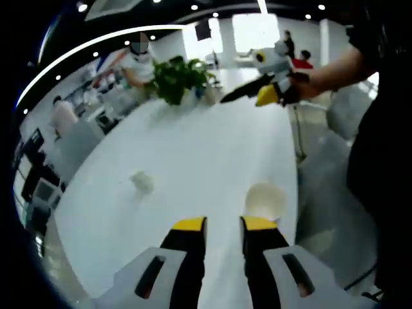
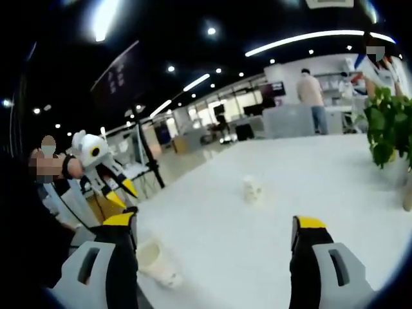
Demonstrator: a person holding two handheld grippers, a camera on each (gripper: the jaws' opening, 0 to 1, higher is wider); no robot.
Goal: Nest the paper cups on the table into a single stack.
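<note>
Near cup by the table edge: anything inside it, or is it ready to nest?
In the left gripper view the near cup stands mouth-up; its visible inside looks pale and bare, though its bottom is hidden. In the right gripper view the same cup is partly behind the jaw.

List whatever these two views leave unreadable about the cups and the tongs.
- Far paper cup: blurred and small in both views; upright or tipped, single or stacked, cannot tell.
- Near paper cup: base hidden behind the left tongs in the left gripper view; partly behind the right tongs in the right gripper view.
- Potted plant: cut off by the right gripper view's edge.
</note>
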